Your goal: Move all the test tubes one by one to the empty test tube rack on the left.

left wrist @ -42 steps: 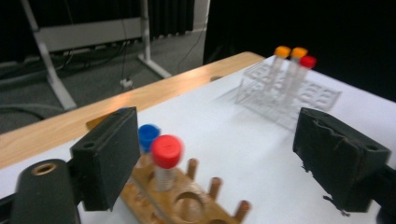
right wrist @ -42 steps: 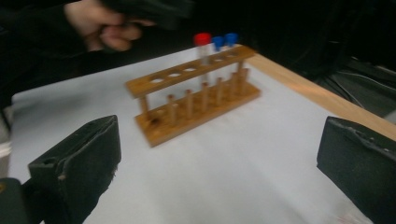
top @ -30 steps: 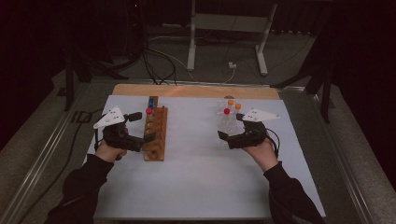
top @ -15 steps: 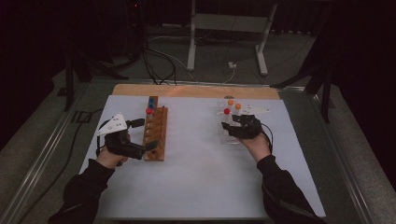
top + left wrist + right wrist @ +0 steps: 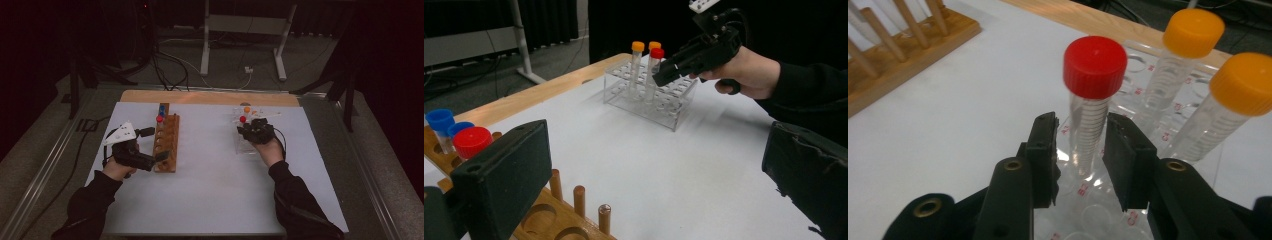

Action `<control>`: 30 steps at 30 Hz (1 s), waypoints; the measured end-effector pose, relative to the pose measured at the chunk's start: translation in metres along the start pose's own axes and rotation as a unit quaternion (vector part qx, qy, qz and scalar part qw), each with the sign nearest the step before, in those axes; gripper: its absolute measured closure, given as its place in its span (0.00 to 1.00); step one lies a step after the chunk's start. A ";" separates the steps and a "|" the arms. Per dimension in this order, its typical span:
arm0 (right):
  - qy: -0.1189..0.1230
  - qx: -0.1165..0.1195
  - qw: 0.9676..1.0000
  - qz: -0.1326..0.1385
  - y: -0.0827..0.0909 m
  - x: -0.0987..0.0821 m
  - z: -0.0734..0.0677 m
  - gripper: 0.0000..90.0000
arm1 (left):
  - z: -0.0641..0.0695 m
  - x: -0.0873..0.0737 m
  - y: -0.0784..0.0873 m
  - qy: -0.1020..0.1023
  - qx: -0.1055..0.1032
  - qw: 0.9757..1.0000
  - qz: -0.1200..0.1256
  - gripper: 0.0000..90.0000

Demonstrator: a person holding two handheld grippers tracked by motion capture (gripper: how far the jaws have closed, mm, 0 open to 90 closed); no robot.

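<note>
My right gripper [image 5: 1080,147] has just been closing around the red-capped tube [image 5: 1091,102], which stands in the clear rack [image 5: 651,97], so I can lift it. The pads are not quite squeezing it. My left gripper [image 5: 150,146] stays wide apart by the wooden rack [image 5: 166,142].

On the surface [image 5: 210,190] my wooden rack [image 5: 167,142] stands to the left and the clear rack [image 5: 248,137] to the right, well apart. Three capped tubes [image 5: 454,137] stand in the wooden rack's far end. My left tongs [image 5: 152,145] sit just left of that rack. My right tongs [image 5: 1080,150] are at the clear rack, one jaw on each side of a tube [image 5: 1090,125] standing in it, seemingly not quite touching. Two more tubes [image 5: 1193,75] stand behind and right of it.
</note>
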State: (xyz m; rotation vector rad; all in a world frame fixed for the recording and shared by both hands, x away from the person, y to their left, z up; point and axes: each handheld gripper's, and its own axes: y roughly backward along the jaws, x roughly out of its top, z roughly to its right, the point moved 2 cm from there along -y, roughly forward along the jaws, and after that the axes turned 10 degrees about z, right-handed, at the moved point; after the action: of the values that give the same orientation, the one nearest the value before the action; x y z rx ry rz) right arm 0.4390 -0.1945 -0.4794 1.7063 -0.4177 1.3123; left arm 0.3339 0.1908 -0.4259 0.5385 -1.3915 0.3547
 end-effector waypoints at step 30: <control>0.062 0.002 0.997 0.054 0.039 0.047 -0.019 0.84 | 0.009 0.001 -0.006 -0.003 -0.020 1.000 -0.010 0.01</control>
State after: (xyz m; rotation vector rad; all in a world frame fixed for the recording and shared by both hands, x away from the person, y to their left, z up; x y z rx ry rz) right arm 0.4177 -0.1881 -0.4192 1.6143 -0.4395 1.4893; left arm 0.3297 0.1812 -0.4254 0.5202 -1.3948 0.3086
